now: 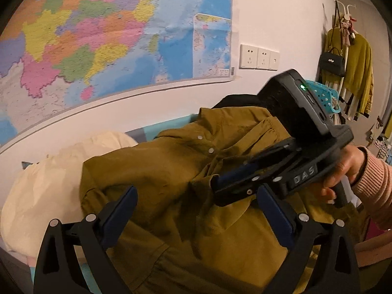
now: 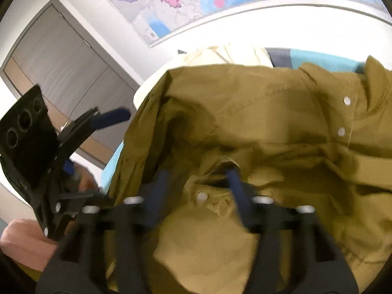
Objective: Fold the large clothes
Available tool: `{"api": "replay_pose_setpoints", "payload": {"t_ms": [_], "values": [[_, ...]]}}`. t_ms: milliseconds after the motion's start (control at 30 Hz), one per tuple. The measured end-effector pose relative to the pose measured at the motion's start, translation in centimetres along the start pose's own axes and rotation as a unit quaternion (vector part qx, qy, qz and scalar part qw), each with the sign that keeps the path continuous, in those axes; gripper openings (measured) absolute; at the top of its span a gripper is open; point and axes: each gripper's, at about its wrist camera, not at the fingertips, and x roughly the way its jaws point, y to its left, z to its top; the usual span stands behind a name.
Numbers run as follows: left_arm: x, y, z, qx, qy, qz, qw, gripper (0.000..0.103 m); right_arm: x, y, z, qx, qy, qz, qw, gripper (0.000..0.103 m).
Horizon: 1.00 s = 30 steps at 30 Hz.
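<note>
Shirt (image 1: 171,166), olive with white snap buttons, lies rumpled over the bed (image 2: 318,58), filling most of both views. Behind the shirt a big coloured map (image 1: 98,36) covers the wall, and a cream pillow (image 1: 44,183) sits beside the shirt on the map side. Over the shirt's front hangs the left gripper (image 1: 196,210), its jaws spread wide with only cloth below them, nothing pinched. The right gripper (image 2: 198,183) is on the shirt near a snap button (image 2: 202,196); its jaws stand apart, one tip tucked under a fold, pressing on nothing. A hand (image 1: 343,169) in a pink sleeve holds it.
</note>
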Motion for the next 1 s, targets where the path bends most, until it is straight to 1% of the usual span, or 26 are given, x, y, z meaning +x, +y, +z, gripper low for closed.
{"api": "replay_pose_setpoints", "payload": {"t_ms": [67,133,167,200,233,267,300,367,467,533,567,633,667,700,733,767,833,900,933,967,1000], "values": [[-0.4,0.5,-0.4,-0.005,0.001,0.002,1.0000,0.095,-0.7,0.0,-0.3,-0.003,-0.012,0.008,1.000,0.057],[-0.9,1.1,-0.9,-0.010,0.000,0.006,0.9999,0.095,-1.7,-0.5,-1.0,-0.001,-0.023,-0.001,1.000,0.057],[-1.1,1.4,-1.1,-0.012,-0.001,0.007,0.9999,0.095,-2.0,-0.9,-1.5,0.003,-0.020,-0.004,1.000,0.057],[-1.3,1.7,-1.4,-0.015,-0.002,0.009,0.9998,0.095,-2.0,-1.6,-2.3,0.011,-0.012,-0.016,1.000,0.057],[-1.4,1.9,-1.5,-0.018,-0.003,0.010,0.9998,0.095,-1.7,-2.6,-3.2,0.023,0.000,-0.038,0.999,0.057],[-1.3,2.2,-1.7,-0.023,-0.002,0.008,0.9997,0.096,-1.7,-3.1,-3.9,0.032,0.011,-0.048,0.998,0.057],[-1.2,2.4,-1.9,-0.028,0.001,0.009,0.9996,0.096,-1.3,-4.1,-4.6,0.046,0.021,-0.058,0.997,0.053],[-0.9,2.5,-2.0,-0.033,0.007,0.010,0.9994,0.096,-0.6,-5.3,-5.4,0.061,0.025,-0.070,0.995,0.051],[-0.6,2.3,-1.9,-0.034,0.007,0.018,0.9992,0.096,0.7,-5.5,-5.5,0.052,0.023,-0.073,0.996,0.052],[-0.7,2.4,-1.9,-0.041,0.006,0.025,0.9988,0.096,1.1,-4.9,-5.1,0.053,0.022,-0.083,0.995,0.052],[-0.8,2.5,-1.9,-0.045,0.007,0.028,0.9986,0.096,1.0,-4.3,-4.9,0.049,0.019,-0.077,0.996,0.052],[-1.5,2.9,-2.2,-0.051,0.001,0.035,0.9981,0.096,-0.1,-1.3,-4.9,0.009,0.004,-0.039,0.999,0.053],[-1.8,2.9,-2.3,-0.052,-0.001,0.037,0.9980,0.096,-0.8,0.0,-5.3,-0.001,0.005,-0.013,1.000,0.058],[-2.2,3.1,-2.5,-0.053,-0.003,0.043,0.9977,0.096,-1.4,1.9,-5.8,-0.016,0.007,0.034,0.999,0.063],[-2.5,3.2,-2.6,-0.053,-0.004,0.046,0.9975,0.096,-1.8,3.7,-6.5,-0.033,0.013,0.071,0.997,0.063],[-2.8,3.3,-2.8,-0.055,-0.005,0.049,0.9973,0.096,-1.9,5.0,-7.1,-0.046,0.023,0.094,0.994,0.065],[-3.3,3.6,-3.1,-0.060,-0.007,0.053,0.9968,0.096,-1.7,8.2,-9.1,-0.070,0.056,0.152,0.984,0.068],[-3.5,3.9,-3.4,-0.067,-0.005,0.053,0.9963,0.096,-1.0,10.1,-10.4,-0.086,0.083,0.170,0.978,0.068],[-3.5,3.9,-3.5,-0.069,-0.004,0.053,0.9962,0.096,-0.4,11.5,-11.4,-0.103,0.098,0.170,0.975,0.067],[-3.5,3.9,-3.7,-0.069,-0.003,0.052,0.9962,0.096,0.1,12.2,-12.0,-0.111,0.107,0.173,0.973,0.062],[-3.5,3.9,-3.7,-0.070,-0.003,0.053,0.9962,0.096,0.8,12.9,-12.5,-0.119,0.118,0.169,0.971,0.047]]}}
